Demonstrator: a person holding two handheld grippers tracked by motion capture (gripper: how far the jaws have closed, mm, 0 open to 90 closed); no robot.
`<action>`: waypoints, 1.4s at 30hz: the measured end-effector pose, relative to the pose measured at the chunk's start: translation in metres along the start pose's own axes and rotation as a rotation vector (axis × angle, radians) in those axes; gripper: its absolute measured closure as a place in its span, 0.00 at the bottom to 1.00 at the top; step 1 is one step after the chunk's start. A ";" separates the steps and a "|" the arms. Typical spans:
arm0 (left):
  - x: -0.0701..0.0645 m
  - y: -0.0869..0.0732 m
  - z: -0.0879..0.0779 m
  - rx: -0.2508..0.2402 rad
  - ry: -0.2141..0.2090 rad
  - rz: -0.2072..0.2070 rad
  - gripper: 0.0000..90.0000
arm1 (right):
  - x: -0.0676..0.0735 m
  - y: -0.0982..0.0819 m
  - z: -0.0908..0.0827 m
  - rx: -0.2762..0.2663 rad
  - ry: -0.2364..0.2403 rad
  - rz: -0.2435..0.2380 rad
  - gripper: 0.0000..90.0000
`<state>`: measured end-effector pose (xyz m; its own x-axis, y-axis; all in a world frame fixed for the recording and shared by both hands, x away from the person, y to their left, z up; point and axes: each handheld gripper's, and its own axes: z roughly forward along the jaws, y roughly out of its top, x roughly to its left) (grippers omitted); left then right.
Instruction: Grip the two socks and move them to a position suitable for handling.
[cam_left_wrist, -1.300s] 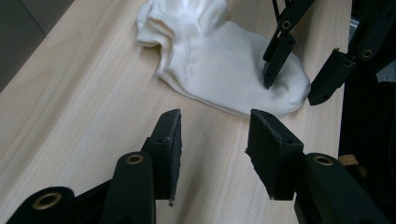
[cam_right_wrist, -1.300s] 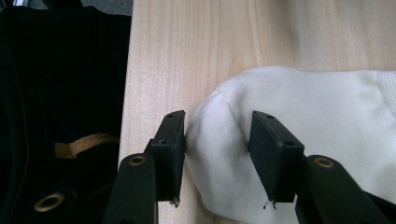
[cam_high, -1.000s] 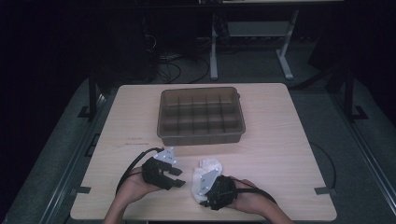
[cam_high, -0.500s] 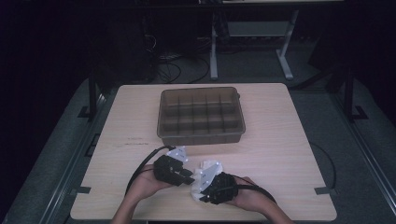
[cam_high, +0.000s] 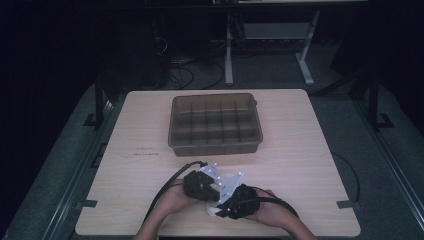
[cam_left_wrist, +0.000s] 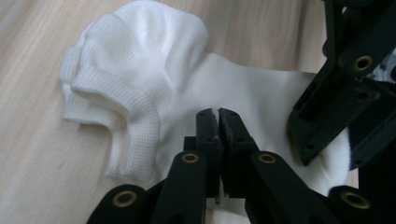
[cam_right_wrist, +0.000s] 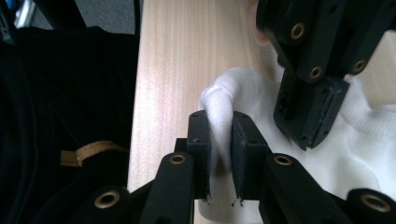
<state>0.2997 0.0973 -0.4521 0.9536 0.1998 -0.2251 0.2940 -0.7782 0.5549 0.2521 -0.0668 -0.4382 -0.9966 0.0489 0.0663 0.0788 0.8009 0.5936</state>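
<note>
pinching a fold of white sock (cam_right_wrist: 219, 116), right gripper (cam_right_wrist: 220, 135) sits lower centre; left gripper (cam_left_wrist: 218, 126) pressed together on it; divided tray (cam_high: 216, 122) mid-frame, well apart.

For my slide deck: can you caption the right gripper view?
Right tool pinching a fold of a white sock near the wooden table's edge, left tool beside it.
</note>
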 end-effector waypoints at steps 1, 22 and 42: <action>-0.001 0.000 0.000 -0.003 0.000 0.000 0.98 | 0.000 0.000 -0.001 -0.002 0.006 0.003 0.88; 0.001 0.000 -0.018 -0.071 0.133 -0.021 0.92 | 0.019 0.012 -0.008 -0.005 0.048 -0.018 0.88; -0.001 -0.003 -0.011 0.008 0.056 0.016 0.92 | -0.009 0.017 -0.029 -0.011 -0.010 0.052 0.88</action>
<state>0.2990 0.1064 -0.4448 0.9603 0.2202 -0.1710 0.2785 -0.7863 0.5515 0.2630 -0.0710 -0.4055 -0.9913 0.0964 0.0899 0.1312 0.7903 0.5985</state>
